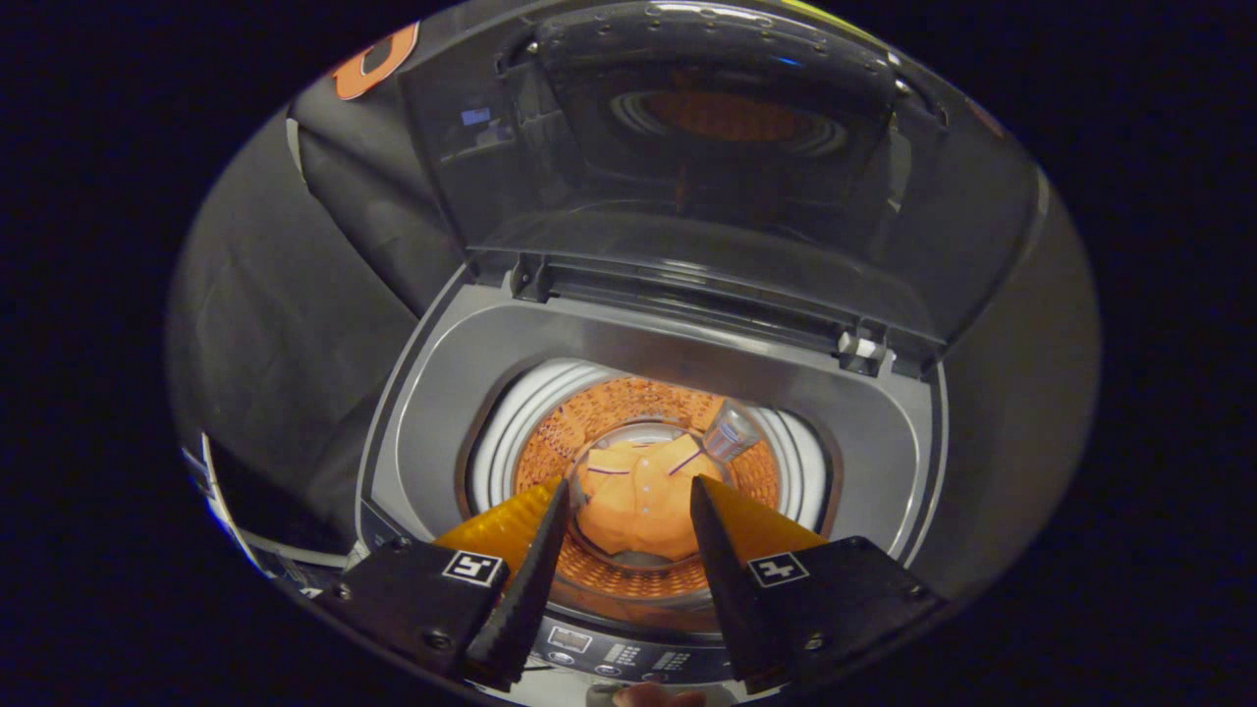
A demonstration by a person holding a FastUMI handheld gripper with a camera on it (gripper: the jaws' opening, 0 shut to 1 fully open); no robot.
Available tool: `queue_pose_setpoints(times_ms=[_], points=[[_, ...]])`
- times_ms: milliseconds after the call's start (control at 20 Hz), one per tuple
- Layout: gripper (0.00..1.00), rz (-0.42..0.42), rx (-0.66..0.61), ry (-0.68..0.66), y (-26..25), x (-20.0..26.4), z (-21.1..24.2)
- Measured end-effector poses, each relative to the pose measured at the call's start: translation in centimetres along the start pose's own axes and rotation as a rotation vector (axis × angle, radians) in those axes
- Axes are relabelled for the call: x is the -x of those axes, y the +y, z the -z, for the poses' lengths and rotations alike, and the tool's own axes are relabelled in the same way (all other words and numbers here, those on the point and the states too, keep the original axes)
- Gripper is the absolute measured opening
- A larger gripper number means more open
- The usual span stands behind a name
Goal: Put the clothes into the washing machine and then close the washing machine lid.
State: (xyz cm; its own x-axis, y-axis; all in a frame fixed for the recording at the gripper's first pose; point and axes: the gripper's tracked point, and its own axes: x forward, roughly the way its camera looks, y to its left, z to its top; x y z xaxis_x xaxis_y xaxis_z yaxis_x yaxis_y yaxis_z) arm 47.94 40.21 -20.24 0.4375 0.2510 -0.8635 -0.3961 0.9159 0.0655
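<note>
Dark cloth backs the open washing machine (884,442), lid (727,167) raised; hand-held gripper (628,506) spread empty above drum clothes (638,501).

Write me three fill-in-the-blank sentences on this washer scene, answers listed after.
1. The washing machine lid stands ____.
2. The orange garment lies at the bottom of the ____.
3. The gripper fingers are spread apart above the drum, holding ____.

Answers: open; drum; nothing

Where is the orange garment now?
In the gripper view, the orange garment lies at the bottom of the washing machine drum, beyond the open gripper.
</note>
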Motion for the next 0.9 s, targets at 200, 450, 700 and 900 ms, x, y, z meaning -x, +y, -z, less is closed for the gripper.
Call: queue_pose_setpoints(times_ms=[200, 450, 700, 900], points=[[0.77, 0.007, 0.018, -0.056, -1.3, 3.6, -1.3], [0.77, 0.002, -0.066, -0.138, -3.2, 10.8, -4.8], [0.77, 0.038, -0.111, -0.245, -4.6, 19.6, -8.2], [0.77, 0.056, -0.132, -0.316, -4.6, 25.2, -9.3]])
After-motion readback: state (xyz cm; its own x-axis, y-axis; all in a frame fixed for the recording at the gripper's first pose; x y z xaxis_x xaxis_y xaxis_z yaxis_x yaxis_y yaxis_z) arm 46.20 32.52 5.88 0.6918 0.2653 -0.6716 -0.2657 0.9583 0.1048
